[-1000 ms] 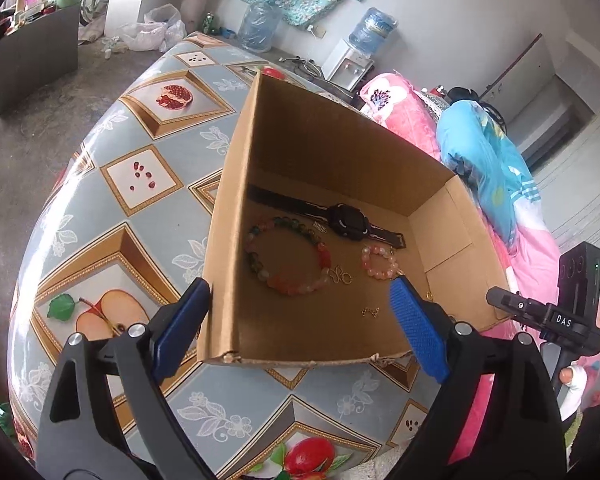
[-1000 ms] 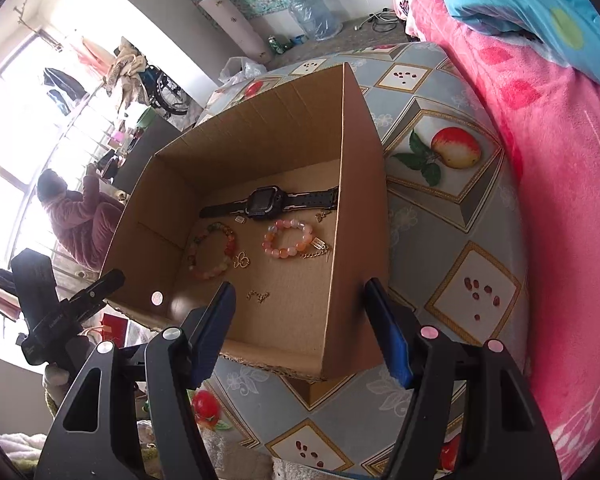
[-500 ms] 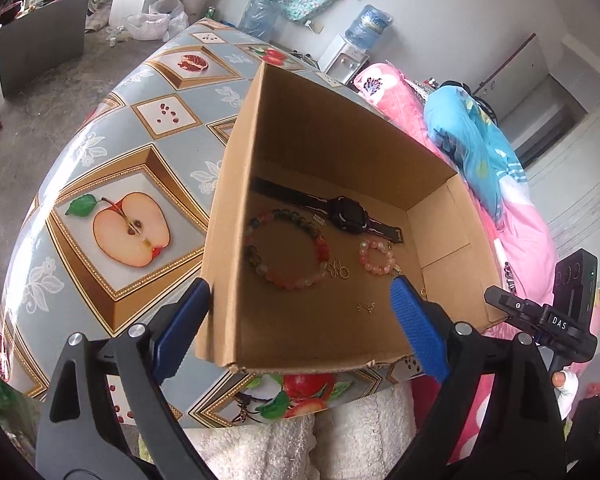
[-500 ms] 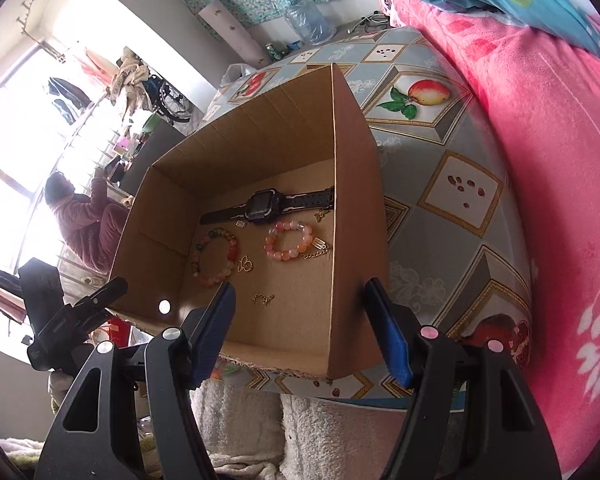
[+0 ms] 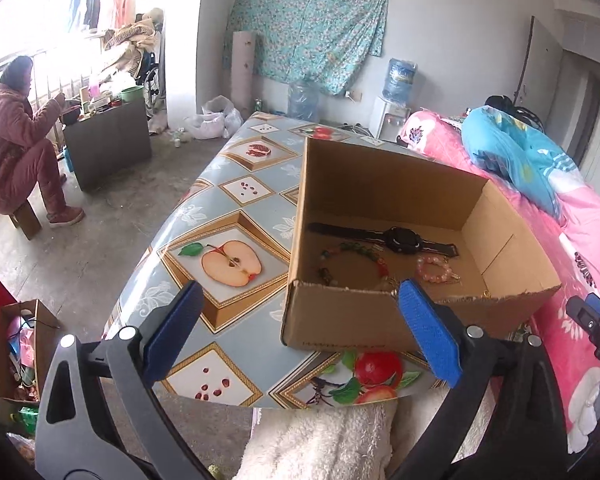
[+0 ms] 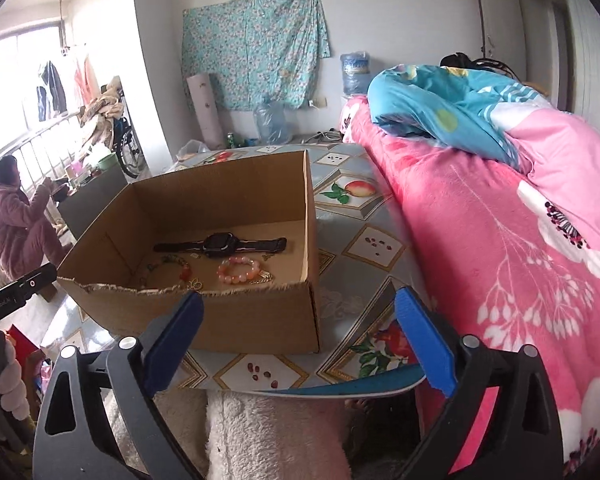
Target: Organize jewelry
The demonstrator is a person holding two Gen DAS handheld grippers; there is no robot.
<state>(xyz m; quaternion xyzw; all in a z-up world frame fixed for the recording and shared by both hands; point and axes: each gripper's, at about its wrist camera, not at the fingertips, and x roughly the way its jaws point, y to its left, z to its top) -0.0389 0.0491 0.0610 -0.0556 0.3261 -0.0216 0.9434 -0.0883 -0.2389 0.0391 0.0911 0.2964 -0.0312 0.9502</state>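
We log an open brown cardboard box [image 5: 380, 320] at centre frame in the left wrist view, standing on the desk with the blue-grey fruit-print oilcloth [image 5: 228, 264]. On the box floor lie a black wristwatch [image 5: 400, 239], stretched flat toward the far wall, a multicoloured bead bracelet [image 5: 354, 260] just in front of it at left, and a pink bead bracelet [image 5: 434, 269] at right. In the right wrist view we see the same watch [image 6: 220, 245] with the pink bracelet [image 6: 238, 270] just below it. Small gold pieces lie near the bracelets; we cannot resolve them.

The left gripper [image 5: 296, 328] sits at lower centre of its frame, blue-padded fingers spread wide, pinching nothing, near the box's front wall. The right gripper [image 6: 298, 334] is likewise spread and empty, in front of the box's right corner.

A pink floral blanket [image 6: 500, 264] fills the right of the frame; a seated person in a pink robe [image 5: 16, 160] is at far left.
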